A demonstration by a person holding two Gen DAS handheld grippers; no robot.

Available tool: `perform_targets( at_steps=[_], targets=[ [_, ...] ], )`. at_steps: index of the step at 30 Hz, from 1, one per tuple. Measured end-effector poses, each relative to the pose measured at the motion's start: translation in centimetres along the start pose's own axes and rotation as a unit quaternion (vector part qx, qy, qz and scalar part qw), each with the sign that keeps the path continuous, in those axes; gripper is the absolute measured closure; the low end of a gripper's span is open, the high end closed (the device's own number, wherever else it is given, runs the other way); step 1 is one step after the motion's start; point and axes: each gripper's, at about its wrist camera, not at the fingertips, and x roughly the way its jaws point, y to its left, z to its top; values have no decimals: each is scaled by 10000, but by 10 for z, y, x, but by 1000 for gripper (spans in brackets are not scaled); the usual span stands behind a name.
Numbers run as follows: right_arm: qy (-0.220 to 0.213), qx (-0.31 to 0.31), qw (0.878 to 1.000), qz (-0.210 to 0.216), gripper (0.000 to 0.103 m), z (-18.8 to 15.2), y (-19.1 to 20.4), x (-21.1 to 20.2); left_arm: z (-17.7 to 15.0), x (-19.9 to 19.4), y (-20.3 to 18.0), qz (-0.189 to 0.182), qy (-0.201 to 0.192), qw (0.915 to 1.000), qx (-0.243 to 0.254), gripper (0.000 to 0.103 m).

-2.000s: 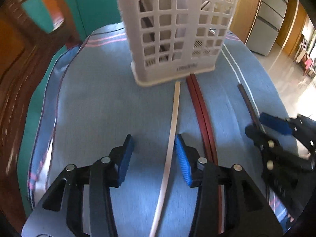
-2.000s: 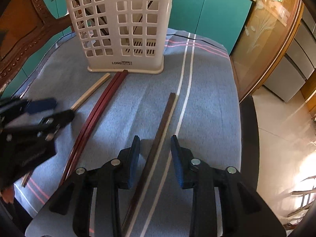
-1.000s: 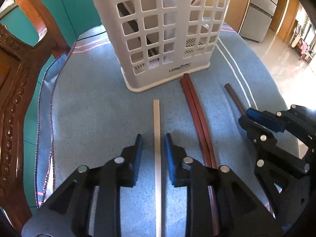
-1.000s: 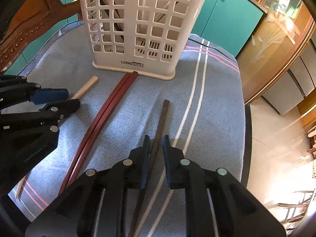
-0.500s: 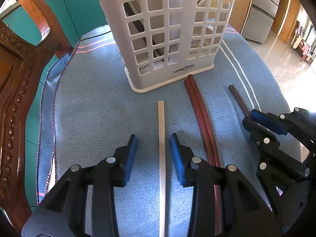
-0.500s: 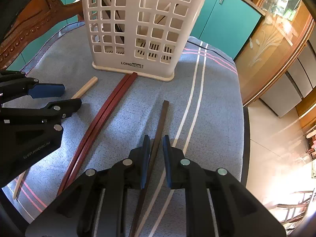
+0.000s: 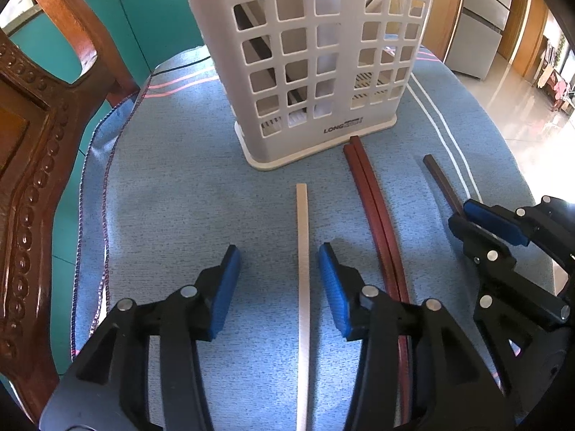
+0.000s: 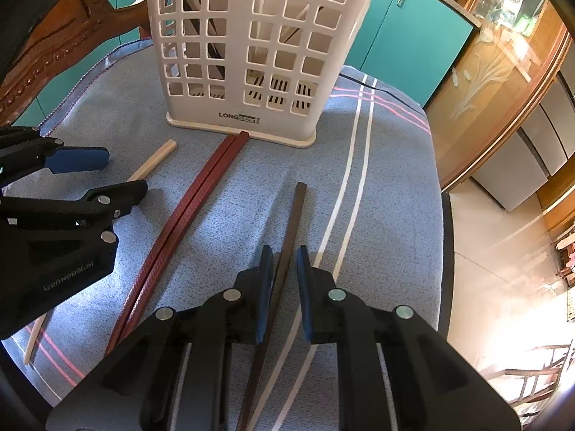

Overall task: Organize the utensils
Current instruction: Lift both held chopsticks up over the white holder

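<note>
The left hand-held gripper (image 7: 278, 262) is spread around the pale chopstick (image 7: 302, 251); the right hand-held gripper (image 8: 284, 262) pinches the dark chopstick (image 8: 293, 222).

Open cloth to your left, crowded lanes to your right.

Your left gripper (image 7: 278, 256) stands wide apart over the pale chopstick (image 7: 302, 251), with bare blue tablecloth (image 7: 172, 197) free on its left as far as the carved wooden chair (image 7: 32, 136) at the table edge. Straight ahead the white utensil basket (image 7: 316, 57) blocks the way. On your right the red chopstick pair (image 7: 373, 208) lies close beside the gripper, and beyond it your right gripper (image 8: 282, 269) straddles the dark chopstick (image 8: 293, 222), leaving only a narrow lane between the two tools.
</note>
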Motion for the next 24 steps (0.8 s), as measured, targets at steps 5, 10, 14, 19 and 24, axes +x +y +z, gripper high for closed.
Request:
perform_targets(
  at_steps=[5, 10, 14, 19, 24],
  targets=[
    [-5, 214, 9994, 276, 93, 2, -9, 1, 0, -1, 0, -455, -18, 9989, -56, 86],
    [-165, 614, 9950, 771, 97, 2, -25, -10, -2, -17, -1, -801, -235, 9965, -101, 96],
    [-619, 821, 9893, 1039, 96, 1, -42, -45, -4, -49, 6, -968, -592, 9934, -182, 96],
    [-1158, 1088, 9779, 1358, 96, -3, -64, -94, -12, -108, 18, -1160, -1197, 9852, -389, 96],
    [-1628, 1164, 9679, 1517, 96, -5, -72, -136, -18, -157, 29, -1200, -1698, 9769, -492, 96]
  ],
)
